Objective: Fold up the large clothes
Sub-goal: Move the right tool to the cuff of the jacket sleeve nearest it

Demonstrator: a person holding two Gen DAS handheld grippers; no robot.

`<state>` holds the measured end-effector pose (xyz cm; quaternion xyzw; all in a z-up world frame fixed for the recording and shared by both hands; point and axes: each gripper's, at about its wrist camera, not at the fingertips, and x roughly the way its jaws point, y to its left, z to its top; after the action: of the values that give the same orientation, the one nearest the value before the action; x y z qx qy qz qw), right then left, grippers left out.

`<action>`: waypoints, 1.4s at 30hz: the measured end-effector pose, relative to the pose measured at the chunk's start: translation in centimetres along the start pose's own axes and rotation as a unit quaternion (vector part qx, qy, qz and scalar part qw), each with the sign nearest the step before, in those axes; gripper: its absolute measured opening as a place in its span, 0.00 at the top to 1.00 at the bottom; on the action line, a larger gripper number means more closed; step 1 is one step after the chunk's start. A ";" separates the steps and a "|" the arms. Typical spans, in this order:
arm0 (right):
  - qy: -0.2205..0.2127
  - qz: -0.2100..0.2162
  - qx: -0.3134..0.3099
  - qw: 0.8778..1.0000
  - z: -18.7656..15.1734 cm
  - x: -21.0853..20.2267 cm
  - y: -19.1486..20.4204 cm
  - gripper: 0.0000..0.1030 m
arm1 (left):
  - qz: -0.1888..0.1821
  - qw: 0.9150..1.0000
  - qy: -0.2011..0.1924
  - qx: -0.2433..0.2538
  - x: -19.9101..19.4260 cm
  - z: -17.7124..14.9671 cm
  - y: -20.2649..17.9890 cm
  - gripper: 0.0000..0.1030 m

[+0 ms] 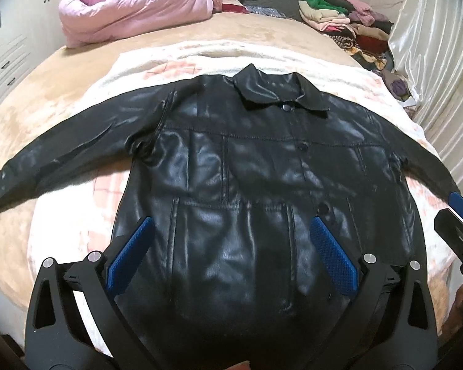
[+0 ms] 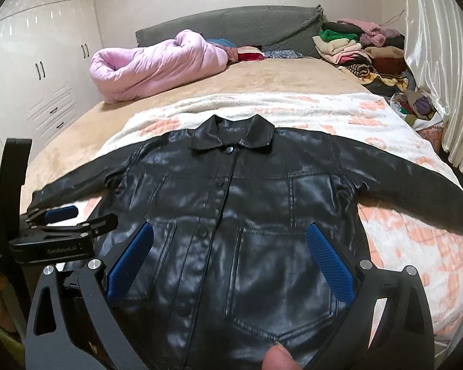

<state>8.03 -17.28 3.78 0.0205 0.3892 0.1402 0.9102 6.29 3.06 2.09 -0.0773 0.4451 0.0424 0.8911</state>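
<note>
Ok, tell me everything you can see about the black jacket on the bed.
The black jacket looks like glossy leather, creased and reflective. It lies flat, front up, buttoned, collar toward the headboard, both sleeves spread out sideways. It has dark buttons down the middle, stitched chest panels and lower pockets. It rests on a cream blanket with pinkish patches. Both open grippers hover over its lower half; neither visibly grips it.

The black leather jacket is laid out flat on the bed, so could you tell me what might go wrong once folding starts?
1. The jacket looks glossy, so it may slip from the open left tool or right tool.
2. Its sleeves are spread wide; one could trail or bunch.
3. The loose patterned blanket underneath might get pinched and dragged along.
</note>
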 end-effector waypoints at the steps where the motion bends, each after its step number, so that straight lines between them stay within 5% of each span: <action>1: -0.001 -0.001 0.002 1.000 0.4 0.2 -0.1 0.04 | -0.001 1.000 -0.001 -0.001 0.0 0.3 0.0 0.09; 31: -0.071 -0.060 0.061 0.994 10.2 1.1 -6.6 0.04 | -0.031 0.999 -0.026 -0.013 2.7 9.9 -3.8 0.09; 42: -0.079 -0.072 0.097 0.990 11.1 2.9 -10.2 0.04 | -0.033 0.999 -0.019 -0.001 4.7 11.9 -6.4 0.09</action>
<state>20.29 -25.53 7.98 0.0916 0.3281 0.0343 0.9396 19.38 -1.16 6.02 -0.0920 0.4250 0.0152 0.9004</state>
